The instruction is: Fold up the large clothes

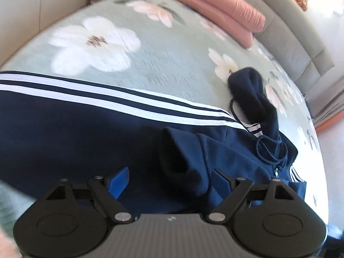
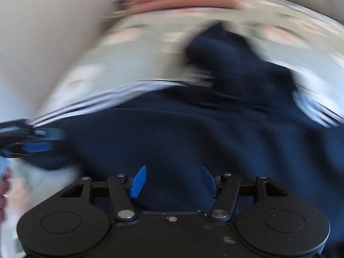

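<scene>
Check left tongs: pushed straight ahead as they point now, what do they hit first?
Probably the dark ribbed sleeve cuff of the navy white-striped hooded jacket, lying between the open left tongs; depth is uncertain.

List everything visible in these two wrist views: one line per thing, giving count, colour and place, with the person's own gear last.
hoodie: one, navy with white stripes, spread on the bed, cuff between the left fingers.
drawstring: one, navy, looped by the hood.
bedspread: one, pale green with white flowers, under the hoodie.
folded quilt: one, pink, far end of the bed.
left gripper: one, black with blue fingers, open over the hoodie.
right gripper: one, black with blue fingers, open over the hoodie.
</scene>
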